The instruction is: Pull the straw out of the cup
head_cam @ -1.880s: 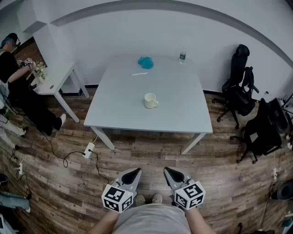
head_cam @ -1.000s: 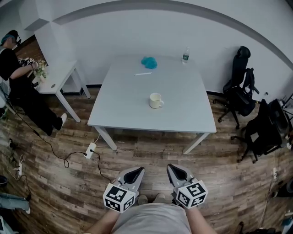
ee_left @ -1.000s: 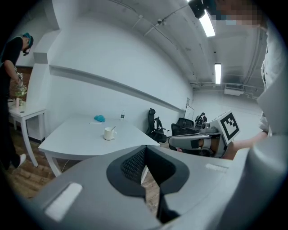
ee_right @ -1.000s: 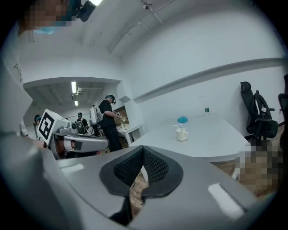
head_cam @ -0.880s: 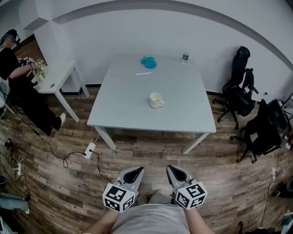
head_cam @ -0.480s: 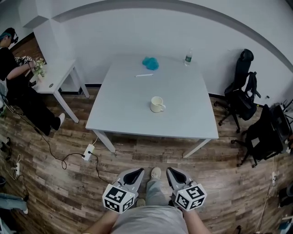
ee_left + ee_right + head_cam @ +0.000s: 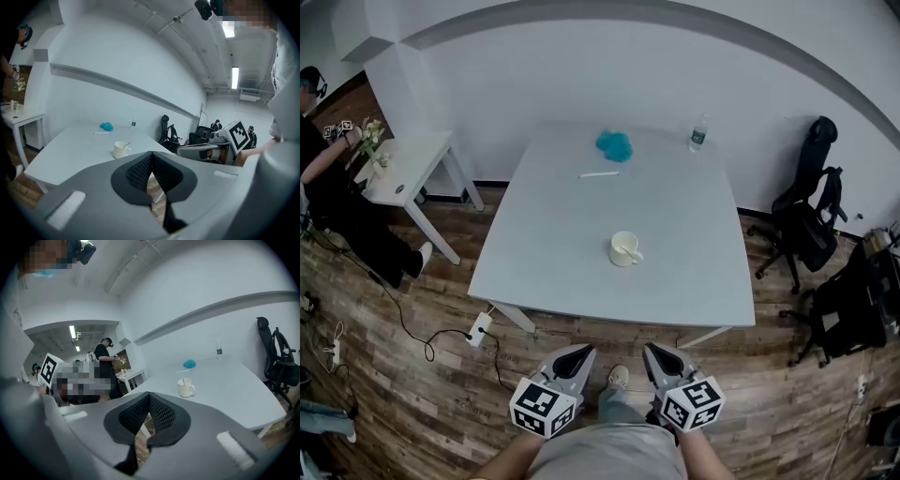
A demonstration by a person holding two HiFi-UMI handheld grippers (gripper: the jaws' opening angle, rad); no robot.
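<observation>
the left gripper's dark ribbed fingers are pressed together at the tips with nothing between them. the right gripper's fingers are closed in the same way, also empty. in the head view both grippers sit side by side at the bottom edge, held close to the person's body, left gripper and right gripper each pointing up toward the worktop, each carrying its cube with black and white square markers. a shoe shows between them on the wood plank floor.

both grippers are well apart from the pale grey worktop, which lies ahead of them. a white cup with a handle stands upright near the middle of the worktop, closer to the near edge than the far one. a thin straw leans inside the cup, its end poking just above the rim.

farther back on the worktop lies a thin white stick, and beyond it a crumpled teal cloth. a clear water bottle stands near the far right corner.

to the right of the worktop stands a black office chair. to the left is a small white side table, with another person in dark clothes beside it. a white power strip and its cable lie on the floor near the worktop's front left leg.
</observation>
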